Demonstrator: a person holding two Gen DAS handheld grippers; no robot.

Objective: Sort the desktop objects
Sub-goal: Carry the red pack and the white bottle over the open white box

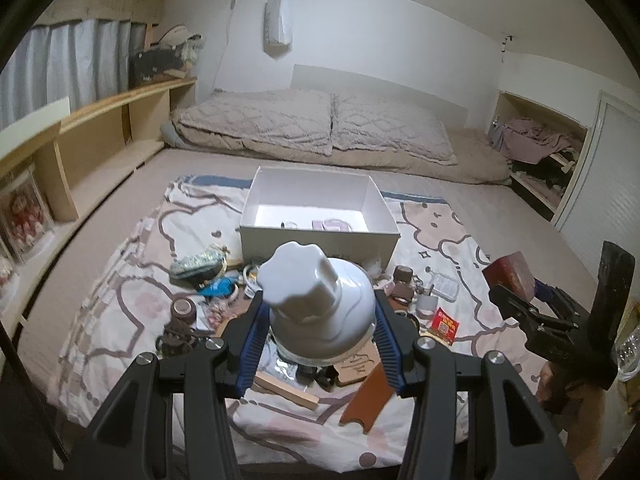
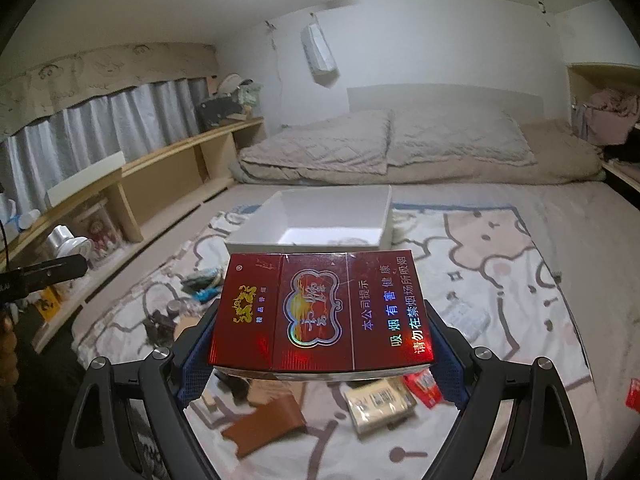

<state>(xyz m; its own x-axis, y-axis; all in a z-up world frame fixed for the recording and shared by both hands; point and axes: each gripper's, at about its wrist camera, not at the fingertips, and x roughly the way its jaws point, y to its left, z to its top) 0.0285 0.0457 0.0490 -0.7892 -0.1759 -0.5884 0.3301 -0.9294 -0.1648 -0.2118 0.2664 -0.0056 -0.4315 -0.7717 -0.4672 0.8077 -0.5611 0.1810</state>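
Note:
My left gripper (image 1: pixel 320 316) is shut on a white bottle with a scalloped cap (image 1: pixel 312 304), held above the clutter on the blanket. My right gripper (image 2: pixel 320 344) is shut on a flat red cigarette carton (image 2: pixel 320 312), its printed top facing the camera. That right gripper and its red carton (image 1: pixel 510 274) also appear at the right edge of the left wrist view, held by a hand. An open white box (image 1: pixel 320 236) (image 2: pixel 308 246) sits ahead of both grippers on the bed, with a few small items on its floor.
Small items litter the cartoon-print blanket (image 1: pixel 452 240): a brown leather piece (image 1: pixel 370 400) (image 2: pixel 268 424), a small red packet (image 1: pixel 445 325), a tan pack (image 2: pixel 378 404), dark cups and a green pouch (image 1: pixel 198 266). Wooden shelves (image 1: pixel 120 120) line the left wall. Pillows lie behind the box.

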